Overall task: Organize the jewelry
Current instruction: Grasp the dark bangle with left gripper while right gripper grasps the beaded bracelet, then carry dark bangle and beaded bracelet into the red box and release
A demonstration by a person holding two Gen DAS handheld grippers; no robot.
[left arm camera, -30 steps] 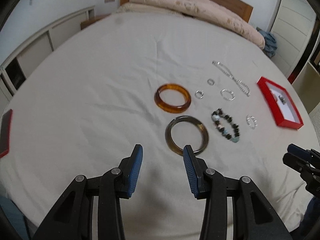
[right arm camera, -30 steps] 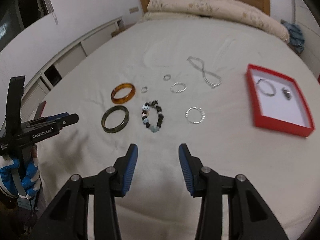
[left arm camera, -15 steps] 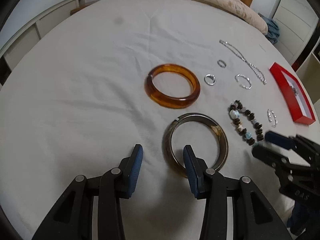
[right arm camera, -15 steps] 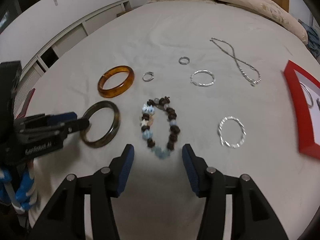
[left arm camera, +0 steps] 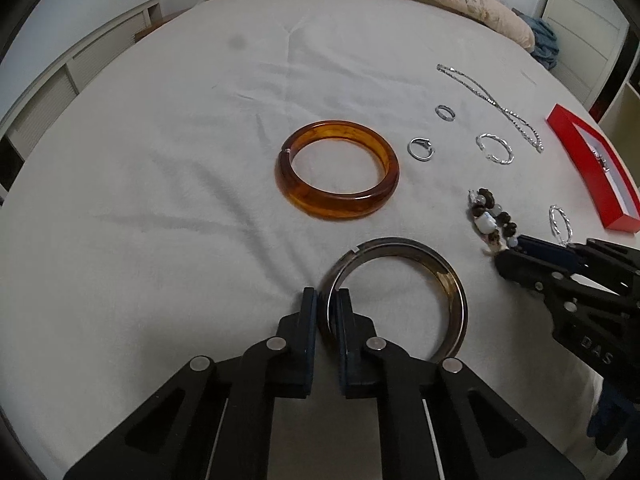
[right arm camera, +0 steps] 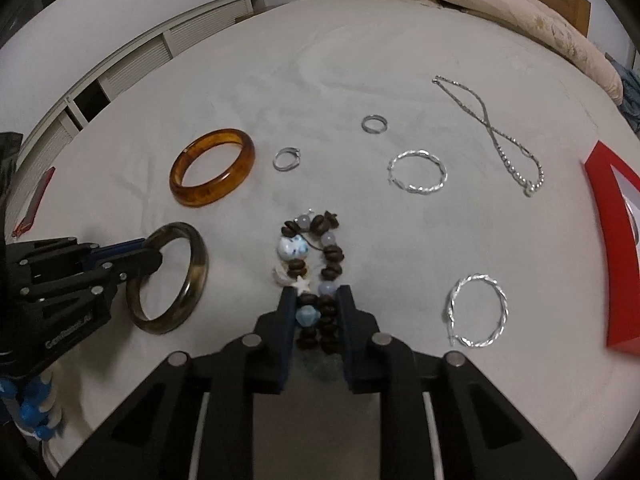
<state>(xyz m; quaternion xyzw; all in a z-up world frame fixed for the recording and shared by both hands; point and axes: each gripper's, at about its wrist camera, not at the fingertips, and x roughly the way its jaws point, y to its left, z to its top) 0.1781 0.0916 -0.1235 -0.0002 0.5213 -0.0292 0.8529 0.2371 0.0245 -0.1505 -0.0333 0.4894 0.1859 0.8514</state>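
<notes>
Closing on the near rim of the dark bangle (left arm camera: 404,292), the left gripper (left arm camera: 327,312) has its two blue-padded fingers (left arm camera: 308,320) nearly together, one pad outside the ring and one inside it, both pressed against the band. The bangle lies on the white bedsheet (left arm camera: 160,160), with its far rim tipped slightly upward as seen from the right wrist. Just beyond it rests the amber bangle (left arm camera: 338,170), flat and apart from the dark one.

The right gripper (right arm camera: 316,312) is likewise closing, its fingers (right arm camera: 286,316) narrowed around the near end of the beaded bracelet (right arm camera: 312,264); both strands of brown and pale-blue beads sit between the pads, squeezed into a long narrow loop that runs away from the gripper. The pads touch the outer beads on either side.

Farther across the sheet lie two small silver rings (right arm camera: 286,159), a twisted silver bracelet (right arm camera: 418,171) and a silver chain necklace (right arm camera: 492,136). A second twisted silver bracelet (right arm camera: 478,310) lies to the right of the right gripper, near the red box (right arm camera: 604,240), whose white interior is only partly in view at the frame edge.
</notes>
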